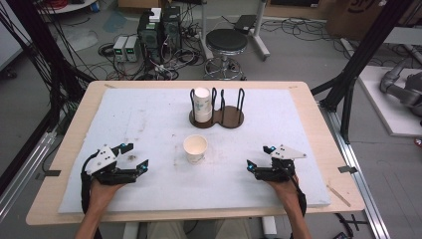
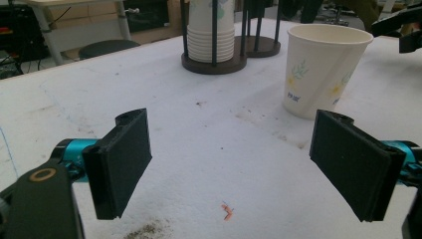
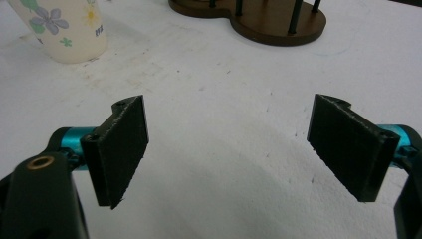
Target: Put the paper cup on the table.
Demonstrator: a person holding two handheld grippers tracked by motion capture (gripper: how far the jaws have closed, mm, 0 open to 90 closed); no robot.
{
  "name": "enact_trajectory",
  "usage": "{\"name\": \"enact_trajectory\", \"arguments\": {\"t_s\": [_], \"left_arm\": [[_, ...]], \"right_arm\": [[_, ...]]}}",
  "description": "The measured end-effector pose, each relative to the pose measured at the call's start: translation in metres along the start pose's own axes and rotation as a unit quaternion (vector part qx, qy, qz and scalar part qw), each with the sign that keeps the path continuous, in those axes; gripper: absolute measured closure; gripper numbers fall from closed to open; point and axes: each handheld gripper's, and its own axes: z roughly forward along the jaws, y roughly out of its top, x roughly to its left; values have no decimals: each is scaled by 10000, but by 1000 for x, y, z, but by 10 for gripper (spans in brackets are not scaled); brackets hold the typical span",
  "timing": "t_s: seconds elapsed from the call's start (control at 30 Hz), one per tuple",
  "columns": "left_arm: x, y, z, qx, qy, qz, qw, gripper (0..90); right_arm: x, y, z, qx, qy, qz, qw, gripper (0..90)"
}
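I hold my left gripper (image 1: 135,156) and right gripper (image 1: 260,158) low over the table, forearms entering from below, both with jaws spread wide and nothing between them.

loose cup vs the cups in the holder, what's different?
The loose cup stands alone on the white mat, free of the holder; the stacked cups sit nested inside the holder's black rods. The loose cup is nearer both grippers; the stack stands farther back. Both are upright white paper cups with a floral print.

white paper cup (image 1: 195,148) with floral print, upright, empty, mid-mat, near cup holder (image 1: 217,118).
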Motion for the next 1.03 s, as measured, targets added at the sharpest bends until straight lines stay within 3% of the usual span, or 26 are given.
{"name": "enact_trajectory", "arguments": {"t_s": [0.5,1.03], "left_arm": [[-1,1,3,156,23,37,9999,165],[-1,1,3,164,21,17,9999,165]], "right_arm": [[-1,0,0,-34,31,-10,10000,168],[-1,-1,-1,-71,67,39,9999,168]]}}
